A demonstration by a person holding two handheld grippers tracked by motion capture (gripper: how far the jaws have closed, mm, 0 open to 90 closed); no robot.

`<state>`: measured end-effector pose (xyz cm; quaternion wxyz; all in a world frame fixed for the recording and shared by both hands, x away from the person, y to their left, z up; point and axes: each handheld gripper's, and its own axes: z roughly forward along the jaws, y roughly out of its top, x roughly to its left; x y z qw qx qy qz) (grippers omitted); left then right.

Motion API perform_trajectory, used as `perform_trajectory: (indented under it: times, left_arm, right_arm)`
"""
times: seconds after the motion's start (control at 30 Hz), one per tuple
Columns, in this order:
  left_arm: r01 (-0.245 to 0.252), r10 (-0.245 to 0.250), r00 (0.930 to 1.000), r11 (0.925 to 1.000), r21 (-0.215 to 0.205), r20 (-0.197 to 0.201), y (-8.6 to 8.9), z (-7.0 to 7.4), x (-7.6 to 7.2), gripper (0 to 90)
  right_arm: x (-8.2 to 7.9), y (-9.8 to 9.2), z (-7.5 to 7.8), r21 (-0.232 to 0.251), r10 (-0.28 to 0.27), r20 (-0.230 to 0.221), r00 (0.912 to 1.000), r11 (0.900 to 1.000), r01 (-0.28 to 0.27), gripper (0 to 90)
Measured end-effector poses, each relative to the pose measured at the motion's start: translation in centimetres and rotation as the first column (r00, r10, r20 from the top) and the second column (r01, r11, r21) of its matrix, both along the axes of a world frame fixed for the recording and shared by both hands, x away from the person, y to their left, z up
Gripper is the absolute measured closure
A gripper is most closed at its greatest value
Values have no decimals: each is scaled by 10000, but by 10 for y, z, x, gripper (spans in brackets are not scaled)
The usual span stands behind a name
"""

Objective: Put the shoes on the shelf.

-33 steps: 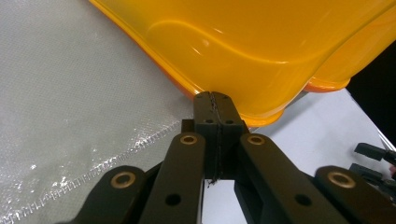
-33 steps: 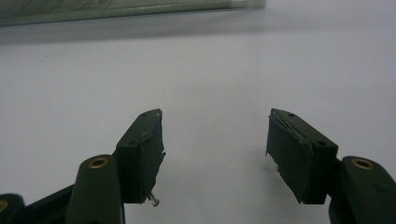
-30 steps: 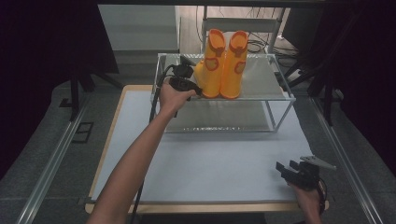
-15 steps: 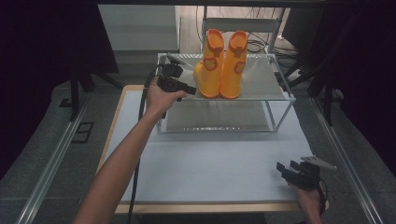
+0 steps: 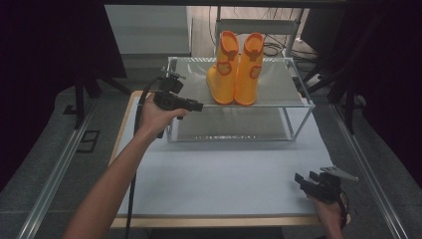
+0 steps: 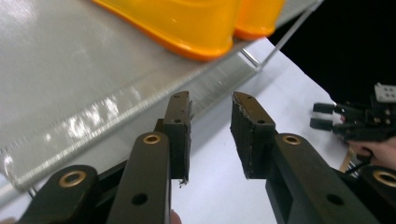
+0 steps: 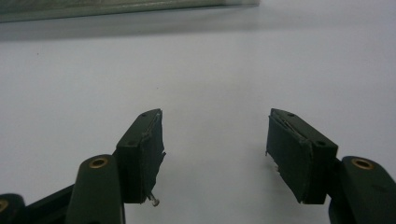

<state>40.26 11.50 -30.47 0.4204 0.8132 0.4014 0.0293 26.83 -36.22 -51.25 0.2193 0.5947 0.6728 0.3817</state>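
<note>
High view: white table (image 5: pixel 224 174) with a clear two-level shelf (image 5: pixel 278 94) standing at its 12 o'clock end.
Boots: pair of orange boots (image 5: pixel 235 69), upright and side by side on the top level of the shelf, toes toward the person.
Left gripper: left gripper (image 5: pixel 196 105) held level at about 9 o'clock of the boots, just off the shelf's left edge, tips pointing toward them, clear of the boots.
Left jaws: in the left gripper view the left gripper (image 6: pixel 211 126) has its jaws apart, having just been opening, with nothing between the pads; the orange boots (image 6: pixel 187 23) sit beyond at 12 o'clock on the shelf (image 6: pixel 70 84).
Right gripper: right gripper (image 5: pixel 302 180) near the table's 5 o'clock corner, well apart from the shelf.
Right jaws: in the right gripper view the right gripper (image 7: pixel 215 154) stands wide apart over bare white table (image 7: pixel 210 70), holding nothing.
</note>
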Motion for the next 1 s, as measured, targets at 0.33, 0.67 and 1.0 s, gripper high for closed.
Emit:
perform_trajectory:
  times: [0.33, 0.67, 1.0]
  left_arm:
    - [255, -253, 9993, 9997, -54, 292, 24, -15, -38, 624]
    - [357, -358, 9992, 9994, 46, 191, 42, -46, -67, 598]
    - [132, -131, 9998, 9999, 42, -161, 54, -83, -80, 587]
  right_arm:
    - [1, 1, -1, -21, 51, -49, 10000, 10000, -51, 363]
    - [3, 3, -3, -80, 140, -109, 9998, 9999, -141, 364]
    - [3, 5, -3, -101, 176, -133, 9998, 9998, -178, 364]
